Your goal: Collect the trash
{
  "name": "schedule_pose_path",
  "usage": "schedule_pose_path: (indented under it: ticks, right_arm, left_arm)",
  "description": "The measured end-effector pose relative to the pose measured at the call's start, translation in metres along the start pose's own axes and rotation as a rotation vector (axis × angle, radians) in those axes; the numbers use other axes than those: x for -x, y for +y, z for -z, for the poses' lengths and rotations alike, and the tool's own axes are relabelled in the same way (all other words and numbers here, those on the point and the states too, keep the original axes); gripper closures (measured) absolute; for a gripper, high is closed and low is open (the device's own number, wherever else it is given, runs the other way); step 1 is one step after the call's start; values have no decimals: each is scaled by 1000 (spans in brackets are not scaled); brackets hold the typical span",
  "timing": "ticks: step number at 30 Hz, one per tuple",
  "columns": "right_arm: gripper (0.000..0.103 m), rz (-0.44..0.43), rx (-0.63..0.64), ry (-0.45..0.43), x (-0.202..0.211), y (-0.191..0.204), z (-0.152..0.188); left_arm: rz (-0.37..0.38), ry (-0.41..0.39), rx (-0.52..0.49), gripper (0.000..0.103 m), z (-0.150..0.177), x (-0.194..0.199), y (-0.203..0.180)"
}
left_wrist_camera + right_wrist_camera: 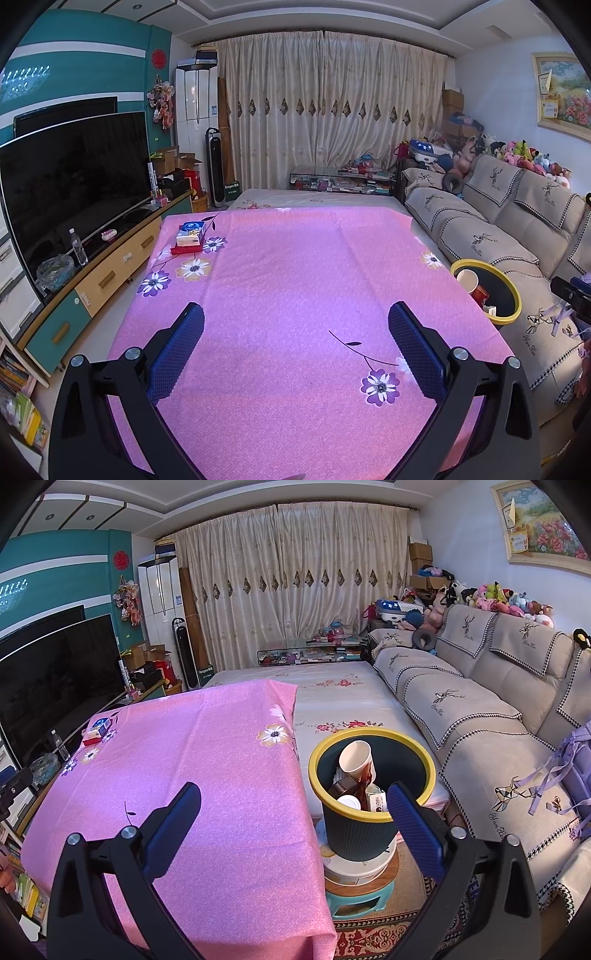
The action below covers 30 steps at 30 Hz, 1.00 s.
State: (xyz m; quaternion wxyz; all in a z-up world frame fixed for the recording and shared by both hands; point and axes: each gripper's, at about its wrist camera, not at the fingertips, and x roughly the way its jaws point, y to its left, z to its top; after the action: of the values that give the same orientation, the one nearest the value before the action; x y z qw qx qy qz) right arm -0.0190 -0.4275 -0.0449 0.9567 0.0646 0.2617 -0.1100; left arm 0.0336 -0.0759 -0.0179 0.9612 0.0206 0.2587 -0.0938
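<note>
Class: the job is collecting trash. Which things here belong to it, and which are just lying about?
Belong to the job:
trash bin
paper cup inside it
small carton inside it

Just lying about:
tissue pack on the pink cloth
water bottle
sofa
television

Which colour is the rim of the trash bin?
The rim is yellow, and the trash bin has a dark ribbed wall. The right wrist view shows it best.

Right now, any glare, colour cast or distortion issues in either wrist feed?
Left wrist view: strong fisheye bending, dark vignette corners, pink tablecloth has a purple cast, faint reflections on the TV. Right wrist view: same curvature; trash bin contents sharp, no blur.
</note>
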Motion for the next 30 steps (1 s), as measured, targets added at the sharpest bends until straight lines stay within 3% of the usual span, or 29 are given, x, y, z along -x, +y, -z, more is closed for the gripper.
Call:
schedule_pose_path:
  ticks: [30]
  right_arm:
    - [7, -4, -2, 13, -6, -1, 7]
  left_arm:
    - [-1, 13, -7, 5, 1, -7, 2]
